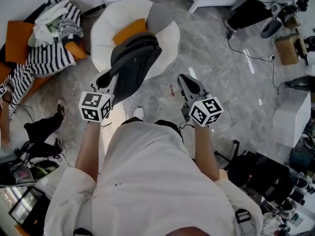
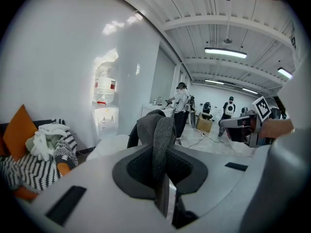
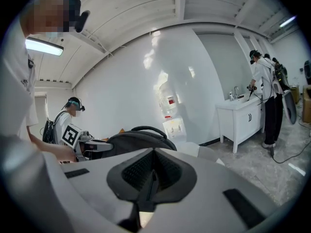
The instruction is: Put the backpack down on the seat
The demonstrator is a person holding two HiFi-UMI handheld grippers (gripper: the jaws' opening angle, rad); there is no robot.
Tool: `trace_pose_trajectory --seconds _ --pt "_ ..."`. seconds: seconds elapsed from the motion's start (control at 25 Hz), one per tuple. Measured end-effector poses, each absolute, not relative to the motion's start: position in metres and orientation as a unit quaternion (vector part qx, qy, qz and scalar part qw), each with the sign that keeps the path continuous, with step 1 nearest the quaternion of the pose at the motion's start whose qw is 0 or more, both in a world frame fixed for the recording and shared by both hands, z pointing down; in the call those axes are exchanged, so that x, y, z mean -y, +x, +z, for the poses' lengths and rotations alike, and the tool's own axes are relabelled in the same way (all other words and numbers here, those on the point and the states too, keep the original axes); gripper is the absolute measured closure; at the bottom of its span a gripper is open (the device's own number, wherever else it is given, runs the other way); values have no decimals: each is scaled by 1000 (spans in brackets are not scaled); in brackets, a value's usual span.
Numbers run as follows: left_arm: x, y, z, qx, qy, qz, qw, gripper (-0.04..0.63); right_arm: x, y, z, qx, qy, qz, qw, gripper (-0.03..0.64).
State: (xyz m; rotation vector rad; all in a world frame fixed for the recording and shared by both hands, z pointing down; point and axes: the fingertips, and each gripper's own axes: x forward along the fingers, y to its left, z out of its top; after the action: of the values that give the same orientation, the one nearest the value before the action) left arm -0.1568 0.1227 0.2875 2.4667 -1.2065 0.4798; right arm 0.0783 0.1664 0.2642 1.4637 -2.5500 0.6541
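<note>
Left tool [image 1: 105, 78] clamps the strap [image 2: 163, 142] — backpack [image 1: 133, 63] overhangs the near edge of the seat [image 1: 167, 45]; my right tool [image 1: 188, 84] closed over bare floor [image 1: 224, 77].

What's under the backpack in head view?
The white armchair, its orange cushion partly showing. The backpack covers the seat's front part; what lies there cannot be seen.

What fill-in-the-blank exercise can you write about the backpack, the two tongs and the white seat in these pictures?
1. The left tongs are shut on the grey ____ of the backpack.
2. The right tongs are shut and hold ____.
3. The cushion on the white seat is ____ in colour.

Missing words: strap; nothing; orange.
</note>
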Motion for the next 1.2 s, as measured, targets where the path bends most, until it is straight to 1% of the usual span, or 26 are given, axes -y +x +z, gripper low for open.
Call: trace_pose_trajectory --seconds 0.6,0.88,1.2 --pt "-93 -166 292 437 863 175 182 538 -139 82 272 840 487 231 62 592" --pt "-69 -152 297 456 852 173 192 538 -99 90 280 856 454 238 71 592" --pt "-21 -122 295 477 841 171 189 537 -44 117 290 870 419 248 81 592"
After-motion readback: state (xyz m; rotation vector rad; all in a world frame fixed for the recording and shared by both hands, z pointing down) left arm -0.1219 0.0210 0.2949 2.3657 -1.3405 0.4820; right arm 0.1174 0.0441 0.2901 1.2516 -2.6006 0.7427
